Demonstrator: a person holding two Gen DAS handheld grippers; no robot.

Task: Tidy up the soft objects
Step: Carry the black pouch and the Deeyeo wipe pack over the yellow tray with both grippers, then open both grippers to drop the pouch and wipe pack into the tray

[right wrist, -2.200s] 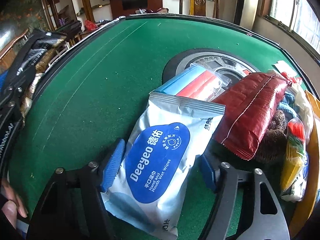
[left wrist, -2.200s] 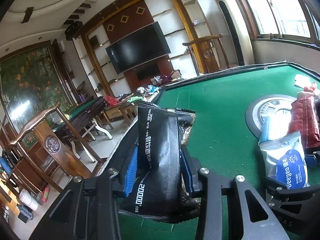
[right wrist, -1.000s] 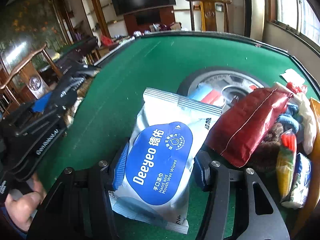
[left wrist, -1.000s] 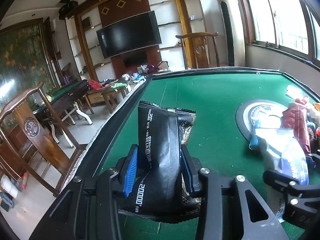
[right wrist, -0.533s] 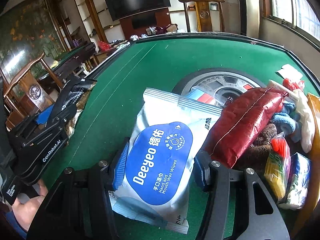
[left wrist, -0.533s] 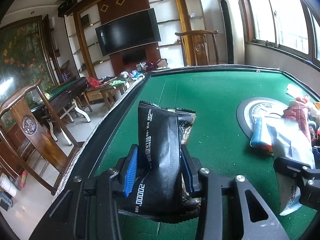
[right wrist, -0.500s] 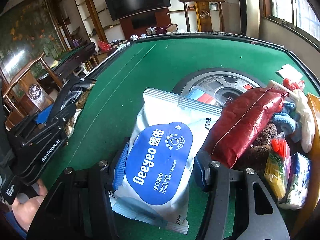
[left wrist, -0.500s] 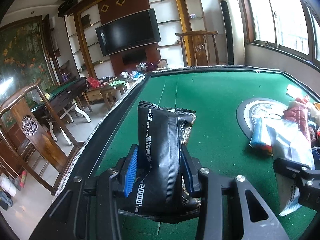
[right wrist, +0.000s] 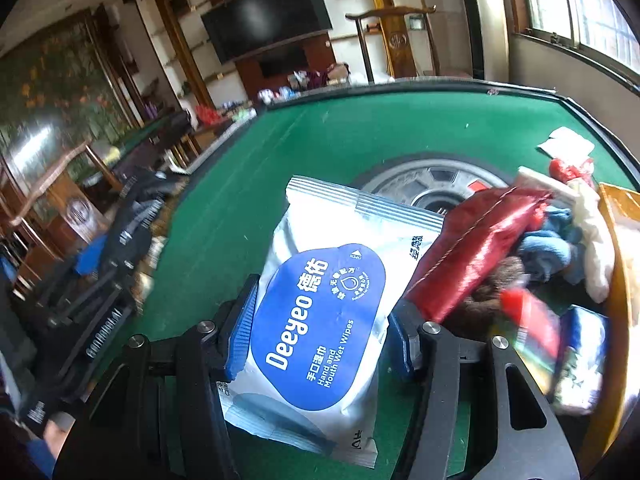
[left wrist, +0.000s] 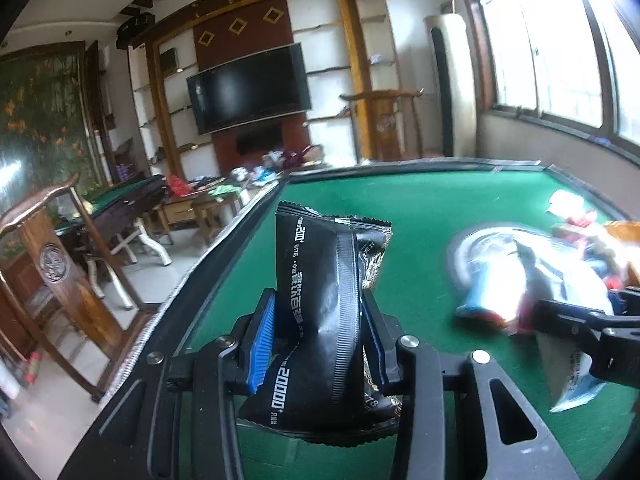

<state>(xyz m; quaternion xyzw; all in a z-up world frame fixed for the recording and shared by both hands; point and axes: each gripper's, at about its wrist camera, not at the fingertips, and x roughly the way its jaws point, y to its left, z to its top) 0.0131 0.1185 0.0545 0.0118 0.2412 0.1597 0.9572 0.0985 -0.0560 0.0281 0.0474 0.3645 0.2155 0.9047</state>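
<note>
The right claw (right wrist: 320, 344) has lifted the wipes (right wrist: 320, 312) up off the green table (right wrist: 320, 140), and it is clamped tight on the pack. The left claw (left wrist: 316, 340) squeezes a black bag (left wrist: 320, 320). The pile (right wrist: 540, 248), to the right of the wipes, looks blurry, maybe from moving. Carry both slowly and keep a firm squeeze.

Green felt table (right wrist: 360, 136) with round hub panel (right wrist: 432, 184), red pouch (right wrist: 476, 248), white paper scrap (right wrist: 566, 146).
</note>
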